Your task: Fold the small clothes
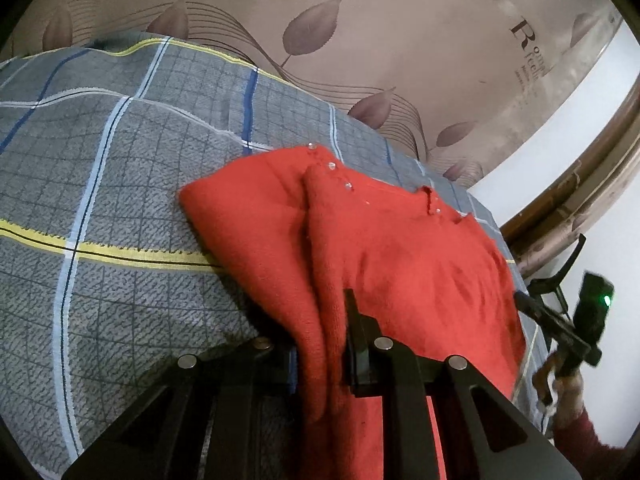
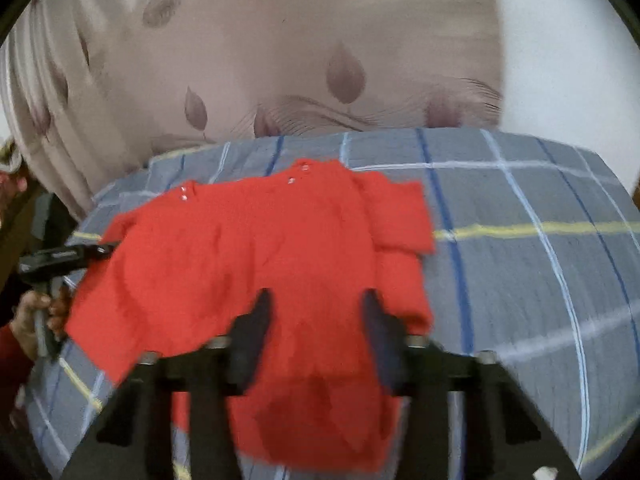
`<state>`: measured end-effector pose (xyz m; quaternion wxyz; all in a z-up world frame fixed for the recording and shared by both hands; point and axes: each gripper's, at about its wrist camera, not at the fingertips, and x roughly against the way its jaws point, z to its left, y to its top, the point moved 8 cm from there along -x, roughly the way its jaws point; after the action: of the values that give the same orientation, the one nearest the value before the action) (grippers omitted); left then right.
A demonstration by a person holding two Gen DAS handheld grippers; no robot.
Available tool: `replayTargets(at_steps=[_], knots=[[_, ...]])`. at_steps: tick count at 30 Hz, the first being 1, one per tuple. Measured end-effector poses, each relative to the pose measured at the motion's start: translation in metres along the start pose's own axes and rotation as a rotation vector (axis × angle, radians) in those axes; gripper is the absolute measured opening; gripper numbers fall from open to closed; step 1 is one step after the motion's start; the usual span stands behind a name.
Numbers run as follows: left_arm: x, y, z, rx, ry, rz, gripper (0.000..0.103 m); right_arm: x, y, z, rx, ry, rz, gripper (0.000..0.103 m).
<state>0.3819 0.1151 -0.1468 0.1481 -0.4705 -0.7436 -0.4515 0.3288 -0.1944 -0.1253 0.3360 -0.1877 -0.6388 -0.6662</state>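
From the left wrist camera: one red sweater (image 1: 400, 264) lies on one grey checked blanket (image 1: 120, 160), near the blanket's right-hand edge. The left gripper (image 1: 320, 332) has its two fingers nearly together, pinching a raised fold of the sweater's near side (the cloth drapes down between and over them). Four small clear buttons show along the neckline. To the left the blanket is bare and broad, with open room; to the right the sweater's edge runs almost to the blanket's edge, beyond which the right gripper (image 1: 560, 312) shows, gripped by a hand (image 1: 560, 384) in a red sleeve. Behind stands one leaf-patterned headboard (image 1: 360, 40).

From the right wrist camera (blurred): the same sweater (image 2: 260, 248) spreads across the blanket (image 2: 540, 280), its hem nearest. The right gripper (image 2: 316, 320) has its two fingers partly apart with the hem cloth between them; whether the pads press on it I cannot tell. At the left edge the left gripper (image 2: 80, 254) meets the sweater's side. Bare blanket lies to the right.
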Motion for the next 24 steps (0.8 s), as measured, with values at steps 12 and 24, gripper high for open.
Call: replayTargets(at_steps=[12, 24], knots=[[0.005, 0.005, -0.014, -0.018, 0.044, -0.015, 0.018, -0.036, 0.034, -0.035, -0.166, 0.099, 0.038, 0.026], [0.001, 0.0, 0.004, 0.08, -0.017, -0.032, 0.018, -0.065, 0.051, -0.033, -0.037, 0.123, 0.113, 0.009]])
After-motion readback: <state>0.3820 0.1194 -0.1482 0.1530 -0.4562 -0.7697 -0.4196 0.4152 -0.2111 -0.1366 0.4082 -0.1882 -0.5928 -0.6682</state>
